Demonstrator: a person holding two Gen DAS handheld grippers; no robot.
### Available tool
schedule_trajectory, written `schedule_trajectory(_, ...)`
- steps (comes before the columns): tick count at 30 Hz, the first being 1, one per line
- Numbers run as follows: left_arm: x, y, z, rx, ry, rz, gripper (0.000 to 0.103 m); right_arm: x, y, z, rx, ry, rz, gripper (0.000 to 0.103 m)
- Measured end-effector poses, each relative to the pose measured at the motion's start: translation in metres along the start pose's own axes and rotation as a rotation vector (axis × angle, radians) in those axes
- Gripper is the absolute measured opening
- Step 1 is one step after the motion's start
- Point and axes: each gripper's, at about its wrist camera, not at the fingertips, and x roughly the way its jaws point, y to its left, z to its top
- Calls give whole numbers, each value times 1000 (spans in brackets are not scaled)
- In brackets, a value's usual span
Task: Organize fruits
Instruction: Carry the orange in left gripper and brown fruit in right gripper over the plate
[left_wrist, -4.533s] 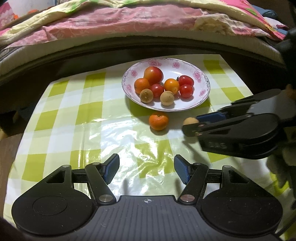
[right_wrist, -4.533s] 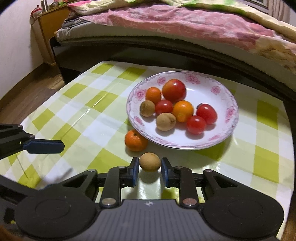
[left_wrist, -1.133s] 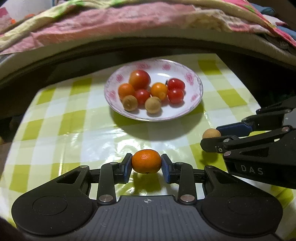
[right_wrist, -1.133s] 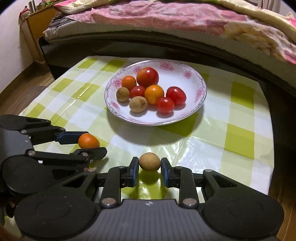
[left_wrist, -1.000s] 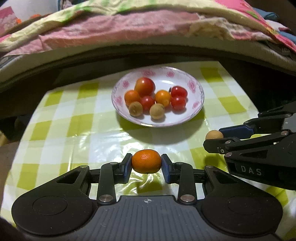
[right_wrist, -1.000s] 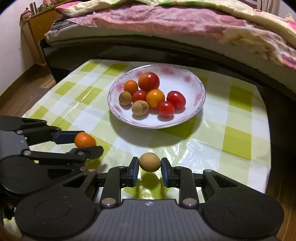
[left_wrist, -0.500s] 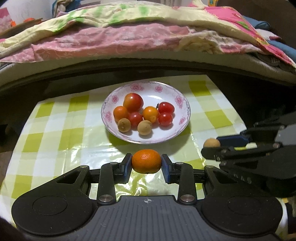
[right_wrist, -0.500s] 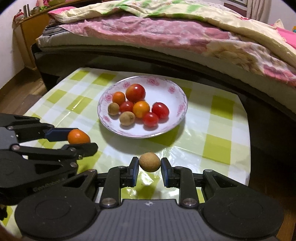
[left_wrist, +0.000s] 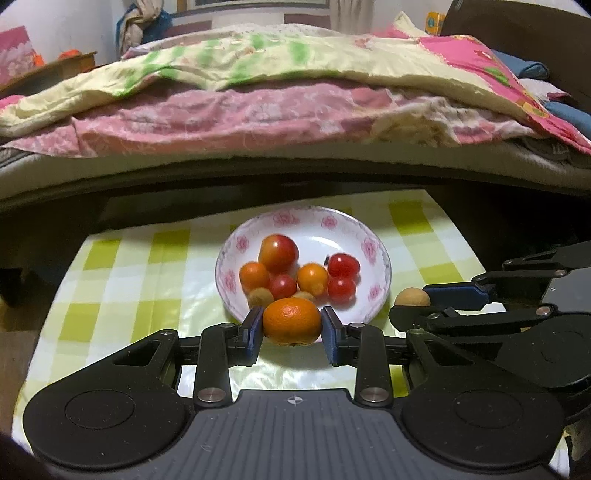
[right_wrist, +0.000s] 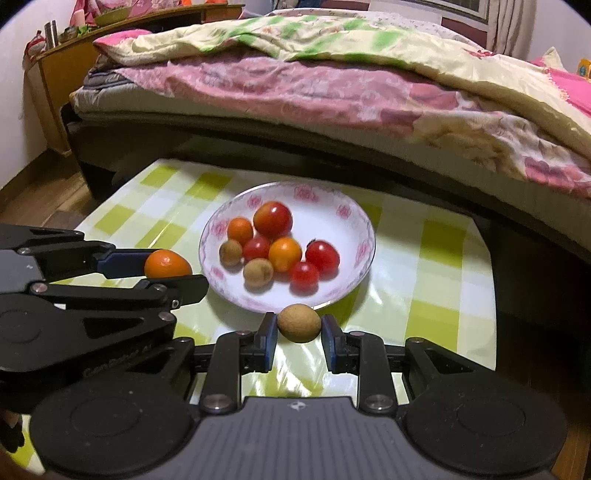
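My left gripper (left_wrist: 291, 328) is shut on an orange tangerine (left_wrist: 291, 320) and holds it above the table, near the front rim of the white flowered plate (left_wrist: 334, 225). My right gripper (right_wrist: 298, 334) is shut on a small brown longan (right_wrist: 298, 322), also lifted, just before the plate (right_wrist: 328, 199). The plate holds several fruits: red tomatoes, small oranges and brown longans. In the right wrist view the left gripper with the tangerine (right_wrist: 167, 264) is at the left of the plate. In the left wrist view the longan (left_wrist: 412, 297) shows at the right.
The plate stands on a low table with a green and white checked cloth (left_wrist: 129, 280). A bed with pink and yellow quilts (left_wrist: 295, 103) runs along the far side. A wooden bedside shelf (right_wrist: 55, 70) is at the far left. Wooden floor (right_wrist: 33, 195) lies left of the table.
Both grippers have risen and tilted up with their fruits still held, so more of the bed shows. The plate now appears smaller and closer to the fingertips.
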Motion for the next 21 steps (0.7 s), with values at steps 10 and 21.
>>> schedule_trajectory(10, 15, 4, 13, -14, -3, 26, 39, 13, -5, 18, 3, -10, -4, 29)
schedule_trajectory(21, 36, 5, 19, -12, 13, 35, 39, 31, -13, 32, -7, -2, -28, 29)
